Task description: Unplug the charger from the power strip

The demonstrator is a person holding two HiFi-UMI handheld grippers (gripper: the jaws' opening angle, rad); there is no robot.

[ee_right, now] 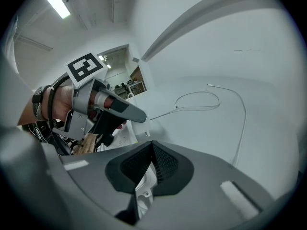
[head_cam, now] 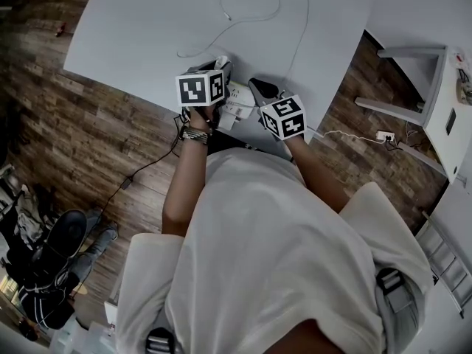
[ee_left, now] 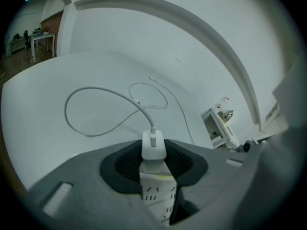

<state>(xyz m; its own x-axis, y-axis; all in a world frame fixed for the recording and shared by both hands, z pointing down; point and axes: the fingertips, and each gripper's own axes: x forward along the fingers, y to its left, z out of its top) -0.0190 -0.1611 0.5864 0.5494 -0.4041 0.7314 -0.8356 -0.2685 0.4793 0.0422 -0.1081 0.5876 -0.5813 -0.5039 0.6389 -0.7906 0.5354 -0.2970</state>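
Observation:
The white charger stands plugged into the end of a white power strip. Its thin white cable loops away over the white table. My left gripper is shut on the charger, one black pad against each side. In the head view the left gripper and the right gripper meet over the strip at the table's near edge. The right gripper is shut on the strip's other end. From there the left gripper shows on the charger.
A white side stand is at the right, with a small plug and cord on the wooden floor below it. A black cable runs over the floor at the left. A seated person is at the lower left.

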